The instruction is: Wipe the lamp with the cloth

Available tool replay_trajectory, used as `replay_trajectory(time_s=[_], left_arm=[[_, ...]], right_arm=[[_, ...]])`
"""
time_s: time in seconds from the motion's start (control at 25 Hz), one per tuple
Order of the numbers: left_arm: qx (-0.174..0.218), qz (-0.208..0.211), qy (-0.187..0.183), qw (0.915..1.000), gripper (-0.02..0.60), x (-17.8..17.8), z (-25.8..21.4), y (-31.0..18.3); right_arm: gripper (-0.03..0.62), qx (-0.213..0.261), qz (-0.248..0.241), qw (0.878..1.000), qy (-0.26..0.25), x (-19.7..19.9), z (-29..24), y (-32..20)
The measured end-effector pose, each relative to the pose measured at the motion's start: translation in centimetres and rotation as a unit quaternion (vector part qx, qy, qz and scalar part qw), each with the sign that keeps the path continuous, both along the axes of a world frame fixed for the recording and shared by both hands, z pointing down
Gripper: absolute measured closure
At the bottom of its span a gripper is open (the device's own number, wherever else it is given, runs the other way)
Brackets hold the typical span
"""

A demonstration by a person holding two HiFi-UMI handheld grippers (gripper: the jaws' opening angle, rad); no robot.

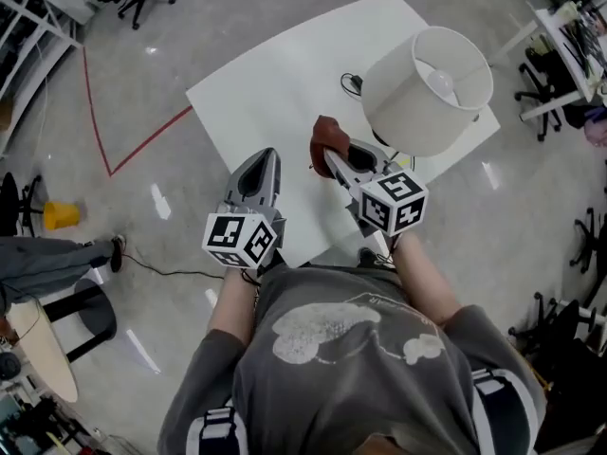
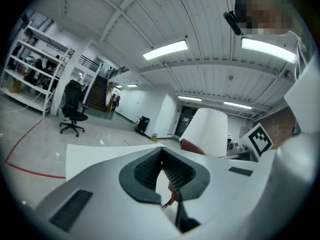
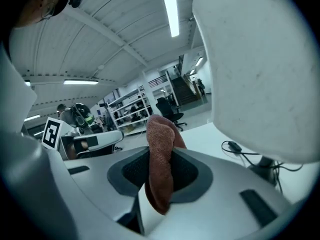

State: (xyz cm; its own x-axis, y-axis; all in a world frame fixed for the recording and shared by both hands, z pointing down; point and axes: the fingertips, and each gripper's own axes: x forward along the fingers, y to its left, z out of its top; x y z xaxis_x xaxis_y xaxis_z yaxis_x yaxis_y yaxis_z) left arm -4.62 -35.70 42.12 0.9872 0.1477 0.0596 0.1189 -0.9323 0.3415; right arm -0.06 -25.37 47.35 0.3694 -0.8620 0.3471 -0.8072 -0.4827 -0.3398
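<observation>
Nearest us our left gripper [image 1: 265, 156] holds its jaws pressed together, empty, while our right gripper [image 1: 332, 156] pinches the brown cloth [image 1: 329, 135], and the lamp [image 1: 427, 88] stands upright just beyond, ahead-right, on the worktop [image 1: 270, 88]

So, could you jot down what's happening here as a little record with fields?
Setting: white table, a person standing over it
Lamp: white drum-shaded lamp, upright on the table
Cloth: reddish-brown towelling cloth, beside the shade
Right gripper: shut on the cloth
Left gripper: shut, empty, above the table
</observation>
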Motion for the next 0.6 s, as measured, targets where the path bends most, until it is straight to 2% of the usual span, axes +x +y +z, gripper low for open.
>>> replay_trajectory(time_s=[0.28,0.48,0.6], left_arm=[[0.018,-0.113,0.012,0.9933,0.574,-3.8,-0.5,3.7],[0.017,-0.166,0.018,0.9858,0.574,-7.0,-1.0,7.6],[0.018,-0.183,0.015,0.9828,0.574,-8.6,-1.0,9.6]], right_arm=[[0.497,0.004,-0.12,0.993,0.013,-2.5,0.3,2.9],[0.497,-0.001,-0.165,0.986,0.015,-4.4,0.4,6.7],[0.498,0.0,-0.173,0.985,0.018,-4.9,0.0,9.0]])
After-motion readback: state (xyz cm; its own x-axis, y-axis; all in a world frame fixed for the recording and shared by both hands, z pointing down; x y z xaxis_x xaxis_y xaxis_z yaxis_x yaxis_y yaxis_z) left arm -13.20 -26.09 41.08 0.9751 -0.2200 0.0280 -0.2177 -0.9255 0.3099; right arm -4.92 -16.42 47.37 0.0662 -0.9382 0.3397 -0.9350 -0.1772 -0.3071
